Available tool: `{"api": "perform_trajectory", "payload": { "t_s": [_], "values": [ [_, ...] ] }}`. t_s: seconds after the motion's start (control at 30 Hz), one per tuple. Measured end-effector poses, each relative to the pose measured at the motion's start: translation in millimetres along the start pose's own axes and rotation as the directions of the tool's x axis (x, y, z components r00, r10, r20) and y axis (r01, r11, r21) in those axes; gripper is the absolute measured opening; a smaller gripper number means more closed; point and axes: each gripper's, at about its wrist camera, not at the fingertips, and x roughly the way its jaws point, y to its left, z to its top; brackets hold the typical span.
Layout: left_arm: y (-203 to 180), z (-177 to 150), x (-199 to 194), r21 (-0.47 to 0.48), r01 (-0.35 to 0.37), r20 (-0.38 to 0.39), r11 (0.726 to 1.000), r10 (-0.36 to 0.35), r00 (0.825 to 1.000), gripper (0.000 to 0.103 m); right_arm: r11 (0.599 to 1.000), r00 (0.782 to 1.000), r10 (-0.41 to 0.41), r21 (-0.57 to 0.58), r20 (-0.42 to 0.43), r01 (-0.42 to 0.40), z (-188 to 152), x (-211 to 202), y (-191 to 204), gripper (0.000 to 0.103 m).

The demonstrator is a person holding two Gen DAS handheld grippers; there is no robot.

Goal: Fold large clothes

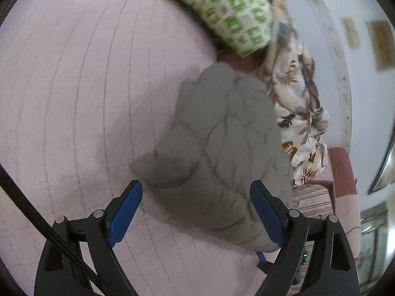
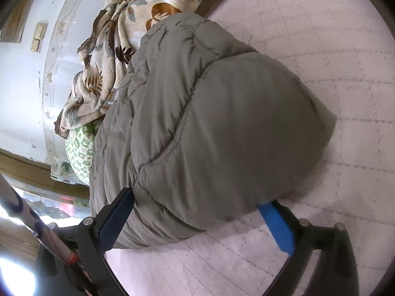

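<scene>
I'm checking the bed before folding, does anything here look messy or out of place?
The grey quilted jacket lies bunched in a puffy heap on the pink bedspread, not flat. A leaf-print blanket is crumpled beside it. No damage shows.

Left wrist view: looking down from above, set back from the grey padded jacket [image 1: 222, 148] on the bed [image 1: 74, 98]. Right wrist view: pressed close against it. Shared: jacket, floral blanket [image 1: 301, 113], green pillow [image 1: 222, 7].

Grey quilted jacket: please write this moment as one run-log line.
grey quilted jacket bundled on pink quilt | left gripper open, empty | right gripper open, straddling jacket
</scene>
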Motion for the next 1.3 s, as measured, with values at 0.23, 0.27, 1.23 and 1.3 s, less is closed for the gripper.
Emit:
{"api": "perform_trajectory", "payload": {
  "t_s": [0.23, 0.27, 1.23, 1.3],
  "values": [
    [-22.9, 2.0, 36.0, 0.102, -0.007, -0.035, 0.995, 0.01, 0.999, 0.091, 0.999, 1.0, 0.027, 0.031, 0.01, -0.028, 0.0, 1.9, -4.3, 0.103],
    [-24.9, 4.1, 38.8, 0.119, -0.007, -0.035, 0.993, 0.011, 0.999, 0.092, 0.999, 0.999, 0.032, 0.034, 0.015, -0.033, 0.4, 2.6, -4.3, 0.103],
    [-55.2, 5.1, 31.1, 0.202, -0.246, 0.12, 0.948, 0.225, 0.967, 0.057, 0.999, 1.0, -0.008, 0.038, 0.03, 0.006, 18.8, 15.7, 10.1, 0.072],
    [-57.2, 2.2, 23.6, 0.203, -0.239, 0.124, 0.95, 0.217, 0.968, 0.052, 1.0, 0.999, -0.006, 0.018, 0.035, 0.005, 18.2, 9.2, 15.4, 0.064]
  ]
}}
